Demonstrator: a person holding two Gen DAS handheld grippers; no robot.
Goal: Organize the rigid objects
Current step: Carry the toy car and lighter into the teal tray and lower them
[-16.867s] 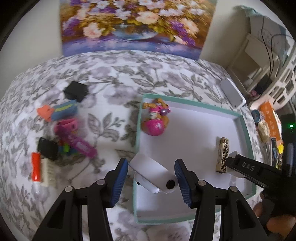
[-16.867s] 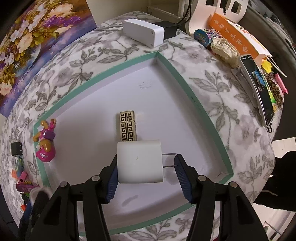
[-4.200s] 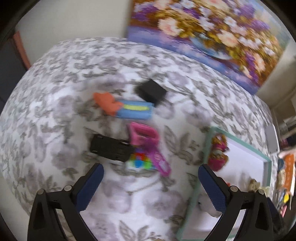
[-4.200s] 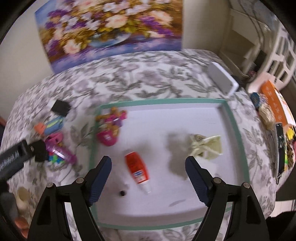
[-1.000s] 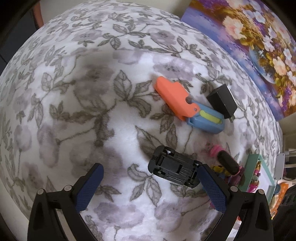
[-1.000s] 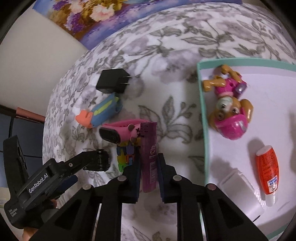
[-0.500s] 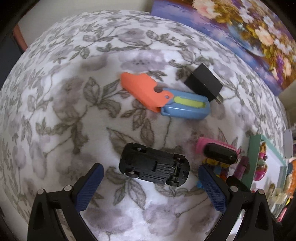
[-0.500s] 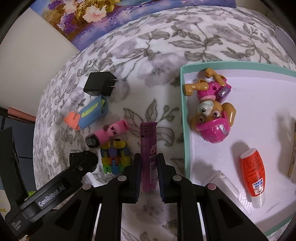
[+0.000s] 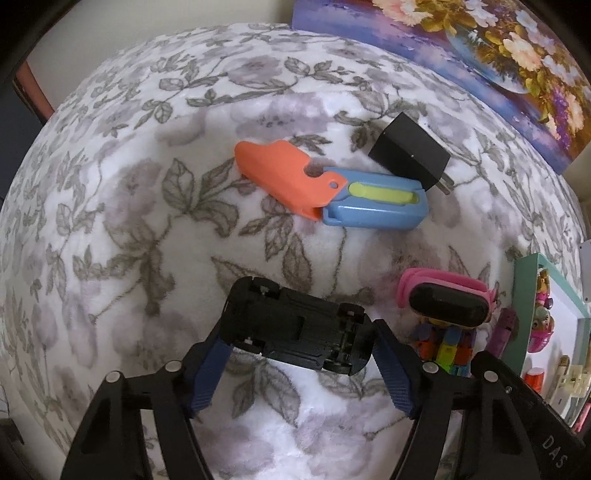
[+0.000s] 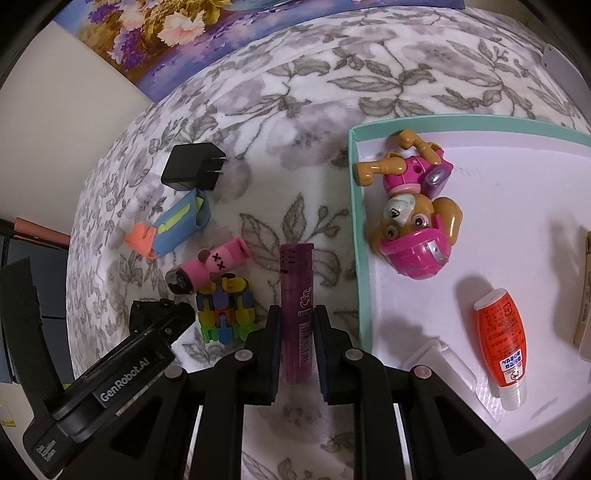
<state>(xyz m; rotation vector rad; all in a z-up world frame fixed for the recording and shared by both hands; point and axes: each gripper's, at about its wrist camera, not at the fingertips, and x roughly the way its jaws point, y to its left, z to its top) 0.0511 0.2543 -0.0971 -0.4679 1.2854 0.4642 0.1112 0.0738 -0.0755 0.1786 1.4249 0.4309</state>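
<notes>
The left tongs (image 9: 301, 363) sit around a black toy car (image 9: 295, 332) that lies upside down on the flowered cloth of the desk (image 9: 122, 206). Their blue pads (image 9: 207, 373) touch the two ends of the car, so they pinch it. At about 12 o'clock from the car lies an orange and blue cutter (image 9: 328, 192), and a black charger (image 9: 408, 151) touches its blue end at 1 o'clock. At 3 o'clock from the car lie a pink case (image 9: 445, 299) and, just below it, a block toy of many colours (image 9: 447, 349).

The right tongs (image 10: 297, 345) are pressed on a purple lighter (image 10: 296, 306), which points to 12 o'clock and stands over the cloth, just left of the green wall of the tray (image 10: 355, 236). In the tray lie a pink toy dog (image 10: 413, 218) at 1 o'clock from the lighter, a red tube (image 10: 502, 339) at 3 o'clock, and a small clear box (image 10: 439, 363) between tube and tongs. A flower painting (image 10: 177, 33) leans at the far edge.
</notes>
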